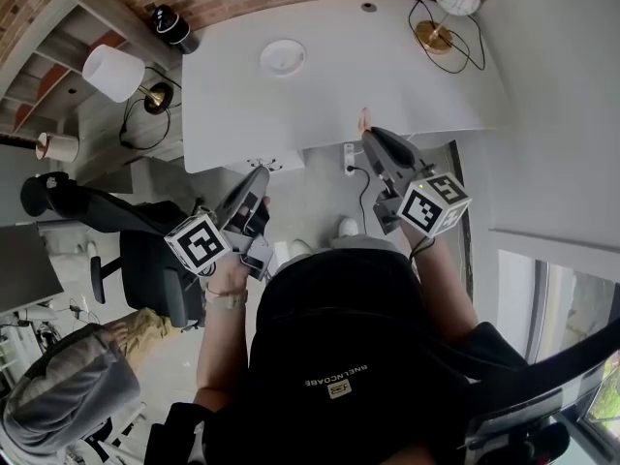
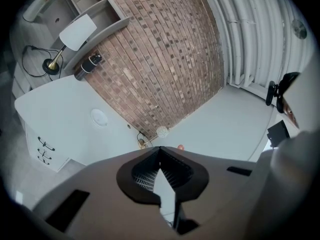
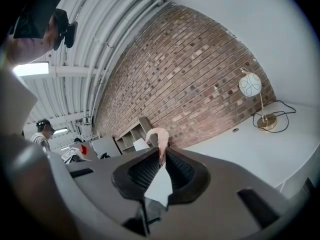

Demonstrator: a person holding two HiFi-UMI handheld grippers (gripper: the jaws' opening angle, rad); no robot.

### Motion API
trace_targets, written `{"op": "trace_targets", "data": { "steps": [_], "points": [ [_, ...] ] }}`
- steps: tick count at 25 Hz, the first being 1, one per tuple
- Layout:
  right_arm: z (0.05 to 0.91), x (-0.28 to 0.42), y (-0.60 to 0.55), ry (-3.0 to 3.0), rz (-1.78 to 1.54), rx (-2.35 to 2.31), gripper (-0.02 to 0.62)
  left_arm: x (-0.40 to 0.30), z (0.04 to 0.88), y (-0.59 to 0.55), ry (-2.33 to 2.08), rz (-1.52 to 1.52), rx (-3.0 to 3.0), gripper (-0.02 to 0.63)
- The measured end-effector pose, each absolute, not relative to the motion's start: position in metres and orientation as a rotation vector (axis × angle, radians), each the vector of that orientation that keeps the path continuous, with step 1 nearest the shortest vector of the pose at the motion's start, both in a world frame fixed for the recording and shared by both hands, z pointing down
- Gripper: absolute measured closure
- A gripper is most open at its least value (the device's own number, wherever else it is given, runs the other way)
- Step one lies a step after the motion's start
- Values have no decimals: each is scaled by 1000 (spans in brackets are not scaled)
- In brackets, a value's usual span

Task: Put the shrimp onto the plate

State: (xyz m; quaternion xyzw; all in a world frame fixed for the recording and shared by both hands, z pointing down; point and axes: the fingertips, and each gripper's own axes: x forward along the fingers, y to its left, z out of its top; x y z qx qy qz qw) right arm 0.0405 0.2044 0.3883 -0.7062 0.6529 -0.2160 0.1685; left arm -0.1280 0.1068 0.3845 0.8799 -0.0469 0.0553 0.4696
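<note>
Head view steeply down, all sharing desk (image 1: 387, 76)

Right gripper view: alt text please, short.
The right tongs pinch a pale pink curved shrimp at their tips, with a red-brown brick wall behind. A white desk with a white globe lamp lies at right.

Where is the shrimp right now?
The shrimp is pinched in the tips of the right gripper. In the head view it is at the near edge of the table, right of the plate.
</note>
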Motion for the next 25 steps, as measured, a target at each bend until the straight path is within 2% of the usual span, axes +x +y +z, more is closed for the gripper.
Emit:
{"op": "trace_targets", "data": {
  "steps": [12,25],
  "points": [
    [392,83,213,1934,-599,-1920,554,-96,385,130,-210,142,2192,601],
    [401,109,218,1924,-610,-1906,554,-90,389,136,-279,141,2184,601]
  ]
}}
